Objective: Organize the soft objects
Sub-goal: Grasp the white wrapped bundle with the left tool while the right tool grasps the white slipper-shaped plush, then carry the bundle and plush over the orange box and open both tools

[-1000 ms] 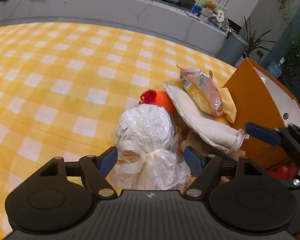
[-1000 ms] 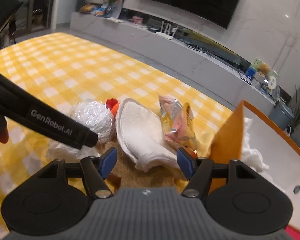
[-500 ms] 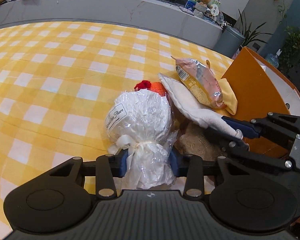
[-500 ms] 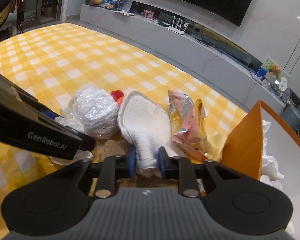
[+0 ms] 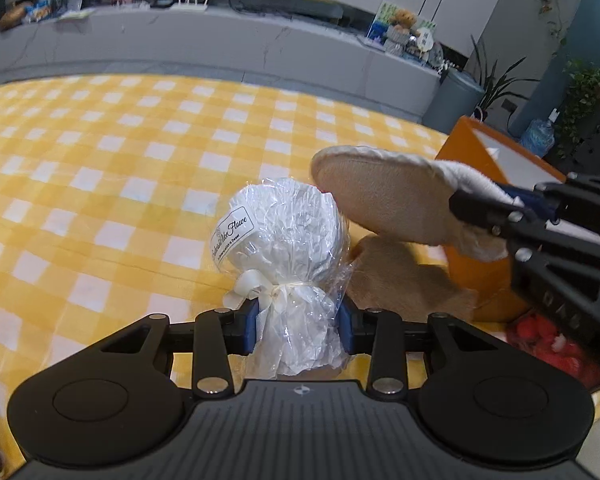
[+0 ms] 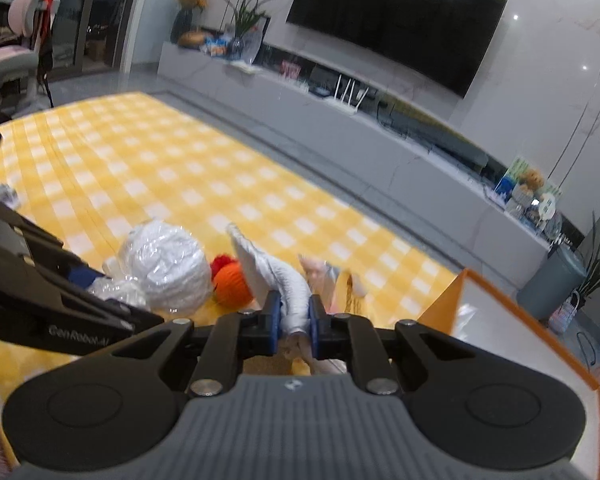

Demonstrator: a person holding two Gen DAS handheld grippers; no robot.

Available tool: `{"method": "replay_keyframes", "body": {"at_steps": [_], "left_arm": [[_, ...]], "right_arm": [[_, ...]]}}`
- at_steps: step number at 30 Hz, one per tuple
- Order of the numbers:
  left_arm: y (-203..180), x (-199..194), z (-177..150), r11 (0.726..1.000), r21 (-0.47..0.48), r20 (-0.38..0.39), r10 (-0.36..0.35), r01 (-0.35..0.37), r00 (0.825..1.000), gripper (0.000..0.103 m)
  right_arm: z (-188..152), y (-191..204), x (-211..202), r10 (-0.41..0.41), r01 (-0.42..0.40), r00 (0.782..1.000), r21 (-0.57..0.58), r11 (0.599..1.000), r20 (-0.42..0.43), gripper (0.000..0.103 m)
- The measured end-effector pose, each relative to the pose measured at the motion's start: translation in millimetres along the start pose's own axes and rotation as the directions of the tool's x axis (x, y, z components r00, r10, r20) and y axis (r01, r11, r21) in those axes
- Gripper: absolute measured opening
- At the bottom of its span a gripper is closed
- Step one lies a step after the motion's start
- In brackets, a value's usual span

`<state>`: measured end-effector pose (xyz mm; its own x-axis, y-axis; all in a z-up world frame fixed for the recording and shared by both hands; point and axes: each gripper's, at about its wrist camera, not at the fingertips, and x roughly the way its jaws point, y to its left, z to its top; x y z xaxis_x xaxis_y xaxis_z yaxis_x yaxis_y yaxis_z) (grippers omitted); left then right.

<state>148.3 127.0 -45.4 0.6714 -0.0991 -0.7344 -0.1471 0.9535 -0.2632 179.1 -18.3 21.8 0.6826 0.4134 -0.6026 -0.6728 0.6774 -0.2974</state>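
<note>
My left gripper (image 5: 298,328) is shut on the tied neck of a white cellophane-wrapped bundle (image 5: 286,236), held above the yellow checked cloth (image 5: 120,152). My right gripper (image 6: 294,316) is shut on the end of a white fluffy slipper (image 6: 276,268), lifted and tilted. In the left wrist view the slipper (image 5: 384,200) hangs to the right of the bundle, held by the right gripper (image 5: 528,204). The bundle also shows in the right wrist view (image 6: 164,264).
An orange box (image 5: 480,200) with a white inside stands at the right; its rim shows in the right wrist view (image 6: 520,292). An orange and red knitted ball (image 6: 230,280), a snack bag (image 6: 332,280) and a brown plush (image 5: 400,276) lie beside it.
Both grippers closed from open, the left on the bundle's neck, the right on the slipper. Both then lifted their objects off the cloth.
</note>
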Motion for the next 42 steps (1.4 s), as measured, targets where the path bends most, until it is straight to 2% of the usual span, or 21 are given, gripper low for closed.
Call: {"method": "replay_keyframes", "body": {"at_steps": [6, 14, 23, 28, 34, 38, 42], "left_arm": [[-10.0, -33.0, -1.2, 1.000, 0.010, 0.043, -0.011, 0.010, 0.999, 0.043], [-40.1, -77.5, 6.6, 0.997, 0.062, 0.128, -0.044, 0.036, 0.991, 0.043], [-104.1, -102.4, 30.8, 0.975, 0.191, 0.188, -0.150, 0.114, 0.971, 0.043], [-143.0, -90.8, 53.7, 0.949, 0.262, 0.172, -0.226, 0.176, 0.959, 0.043], [-190.0, -58.7, 78.5, 0.917, 0.346, 0.139, -0.259, 0.198, 0.956, 0.043], [-217.2, -28.5, 86.9, 0.895, 0.393, 0.090, -0.264, 0.209, 0.960, 0.043], [-238.6, 9.3, 93.2, 0.885, 0.411, 0.031, -0.255, 0.220, 0.966, 0.043]], "right_arm": [[9.6, -8.4, -46.4, -0.009, 0.006, 0.998, 0.048, 0.999, 0.067, 0.012], [5.8, -30.6, -112.0, -0.024, 0.007, 0.990, 0.129, 0.992, 0.136, 0.012], [-14.4, -86.3, -179.6, -0.137, 0.086, 0.972, 0.248, 0.965, 0.194, 0.012], [-33.1, -128.4, -203.3, -0.220, 0.152, 0.958, 0.320, 0.935, 0.186, 0.012], [-58.7, -182.5, -210.3, -0.302, 0.220, 0.943, 0.420, 0.881, 0.139, 0.012], [-74.7, -212.9, -195.3, -0.321, 0.243, 0.943, 0.472, 0.847, 0.091, 0.012], [-89.3, -236.0, -163.9, -0.329, 0.275, 0.944, 0.494, 0.825, 0.025, 0.012]]}}
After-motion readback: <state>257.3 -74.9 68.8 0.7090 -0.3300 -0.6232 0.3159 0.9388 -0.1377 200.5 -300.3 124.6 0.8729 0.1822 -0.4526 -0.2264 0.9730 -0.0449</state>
